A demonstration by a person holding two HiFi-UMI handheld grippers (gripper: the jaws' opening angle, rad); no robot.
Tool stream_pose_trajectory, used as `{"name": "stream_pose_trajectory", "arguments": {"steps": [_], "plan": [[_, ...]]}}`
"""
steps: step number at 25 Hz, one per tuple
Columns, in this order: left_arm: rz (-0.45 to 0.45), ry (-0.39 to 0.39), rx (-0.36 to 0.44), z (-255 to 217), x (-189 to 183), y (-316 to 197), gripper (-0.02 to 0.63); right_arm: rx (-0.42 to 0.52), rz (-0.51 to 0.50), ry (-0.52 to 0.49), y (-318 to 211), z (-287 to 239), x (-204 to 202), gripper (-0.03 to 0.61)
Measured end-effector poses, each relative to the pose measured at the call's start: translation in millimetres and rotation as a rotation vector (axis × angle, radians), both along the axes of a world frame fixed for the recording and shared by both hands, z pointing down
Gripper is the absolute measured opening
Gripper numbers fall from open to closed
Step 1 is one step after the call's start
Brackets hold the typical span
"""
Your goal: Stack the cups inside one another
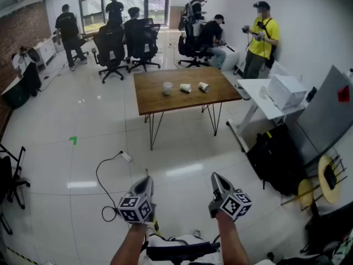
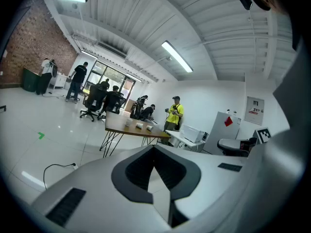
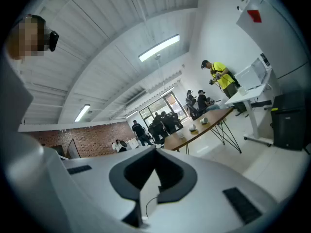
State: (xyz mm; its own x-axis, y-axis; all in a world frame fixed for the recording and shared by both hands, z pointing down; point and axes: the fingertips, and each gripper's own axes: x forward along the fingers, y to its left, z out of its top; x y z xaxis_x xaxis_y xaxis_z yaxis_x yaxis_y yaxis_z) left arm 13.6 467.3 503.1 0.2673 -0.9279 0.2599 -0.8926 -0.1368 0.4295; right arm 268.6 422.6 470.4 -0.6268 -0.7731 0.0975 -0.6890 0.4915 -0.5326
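Task not begun. The wooden table (image 1: 160, 102) stands well ahead of me at 12 o'clock, with bare floor between us.

Three cups sit on it, all apart:
- upright cup (image 1: 167, 88), toward 11
- near tipped cup (image 1: 185, 88), on its side at 12
- far tipped cup (image 1: 204, 86), on its side toward 1

Left gripper (image 1: 146, 182) is at 7 and right gripper (image 1: 217, 179) at 5. Both have their jaws pressed together on nothing.

All of it is left, I judge: close in, pick up the cups, nest all three.
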Motion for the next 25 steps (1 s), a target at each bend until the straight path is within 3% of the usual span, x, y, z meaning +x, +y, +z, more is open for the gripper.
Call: {"name": "stream_pose_trajectory", "arguments": {"steps": [25], "plan": [[0.062,0.029,-0.004,7,-65,-16,-0.005,-0.017,0.042,0.032,-2,2,-71,0.002]]}}
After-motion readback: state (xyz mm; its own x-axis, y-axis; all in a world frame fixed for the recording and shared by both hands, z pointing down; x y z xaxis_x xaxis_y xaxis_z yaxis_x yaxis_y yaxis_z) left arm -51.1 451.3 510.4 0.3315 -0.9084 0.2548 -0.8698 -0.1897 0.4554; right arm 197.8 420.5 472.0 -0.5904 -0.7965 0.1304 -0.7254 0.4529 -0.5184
